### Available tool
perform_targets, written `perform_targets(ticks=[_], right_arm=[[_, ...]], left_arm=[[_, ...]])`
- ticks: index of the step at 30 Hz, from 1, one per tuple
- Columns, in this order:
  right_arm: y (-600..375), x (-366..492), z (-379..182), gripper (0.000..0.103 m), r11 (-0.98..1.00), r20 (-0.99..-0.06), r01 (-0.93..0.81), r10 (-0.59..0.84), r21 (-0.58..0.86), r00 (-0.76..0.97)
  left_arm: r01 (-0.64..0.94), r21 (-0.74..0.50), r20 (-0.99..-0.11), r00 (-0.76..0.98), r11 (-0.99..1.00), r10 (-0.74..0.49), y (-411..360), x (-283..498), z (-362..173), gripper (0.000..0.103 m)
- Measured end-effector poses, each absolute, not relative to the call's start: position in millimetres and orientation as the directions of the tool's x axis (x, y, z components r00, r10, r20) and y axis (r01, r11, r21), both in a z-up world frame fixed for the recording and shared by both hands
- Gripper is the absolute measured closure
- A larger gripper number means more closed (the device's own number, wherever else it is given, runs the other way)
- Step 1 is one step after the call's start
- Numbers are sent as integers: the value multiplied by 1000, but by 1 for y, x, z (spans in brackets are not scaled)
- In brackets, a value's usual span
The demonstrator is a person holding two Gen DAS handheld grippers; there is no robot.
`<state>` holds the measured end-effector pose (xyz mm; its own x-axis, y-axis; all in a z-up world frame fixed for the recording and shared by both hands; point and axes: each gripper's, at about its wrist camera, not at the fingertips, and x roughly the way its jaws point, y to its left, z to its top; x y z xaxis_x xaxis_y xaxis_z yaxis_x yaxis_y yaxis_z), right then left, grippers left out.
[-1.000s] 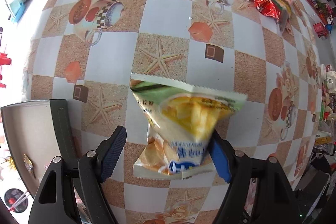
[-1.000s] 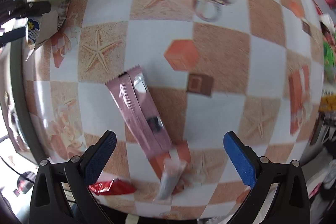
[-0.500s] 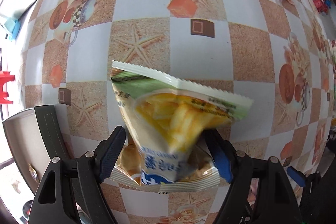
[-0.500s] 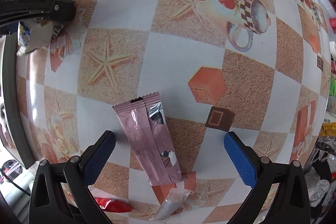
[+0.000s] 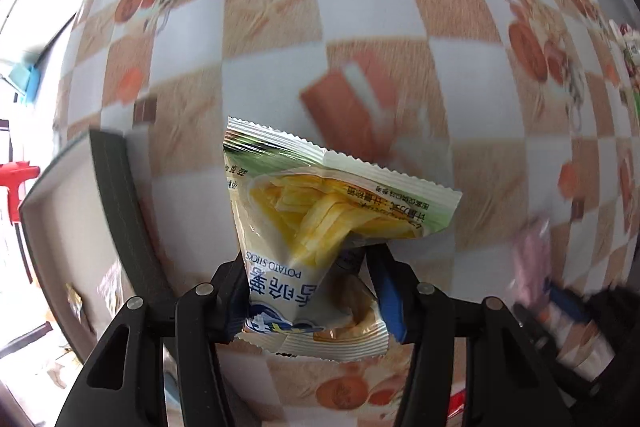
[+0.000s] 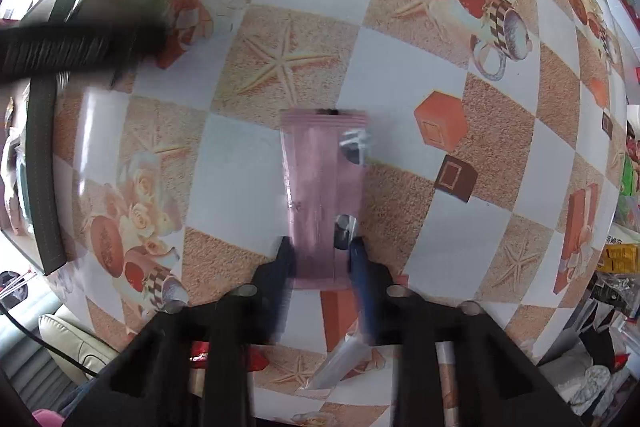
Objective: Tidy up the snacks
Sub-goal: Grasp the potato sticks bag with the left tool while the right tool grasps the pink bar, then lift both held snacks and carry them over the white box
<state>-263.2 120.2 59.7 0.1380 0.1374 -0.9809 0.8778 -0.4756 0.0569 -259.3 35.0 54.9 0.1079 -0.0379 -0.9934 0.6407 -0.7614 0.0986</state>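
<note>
Left wrist: left gripper (image 5: 308,297) jaws closing, pinching potato sticks bag (image 5: 320,227) tighter than before; grey bin (image 5: 116,211) now closer (table blurred). Right wrist: right gripper (image 6: 322,267), wide open earlier, closing on pink wrapper (image 6: 322,195); lower end hidden behind fingers.

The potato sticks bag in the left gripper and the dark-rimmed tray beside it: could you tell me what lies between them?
Only bare checked tablecloth separates the potato sticks bag from the tray, as the left wrist view shows.
</note>
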Motion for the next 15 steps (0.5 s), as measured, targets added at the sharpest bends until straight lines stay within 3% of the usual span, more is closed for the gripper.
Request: perform_targets(ticks=[7, 15], right_arm=[[159, -267, 61, 75, -626, -950, 760, 97, 174, 297], [187, -266, 88, 75, -692, -937, 688, 49, 219, 347]], left_arm=[[654, 82, -992, 125, -753, 1, 64, -207, 55, 46], [639, 35, -997, 72, -768, 14, 73, -190, 73, 46]])
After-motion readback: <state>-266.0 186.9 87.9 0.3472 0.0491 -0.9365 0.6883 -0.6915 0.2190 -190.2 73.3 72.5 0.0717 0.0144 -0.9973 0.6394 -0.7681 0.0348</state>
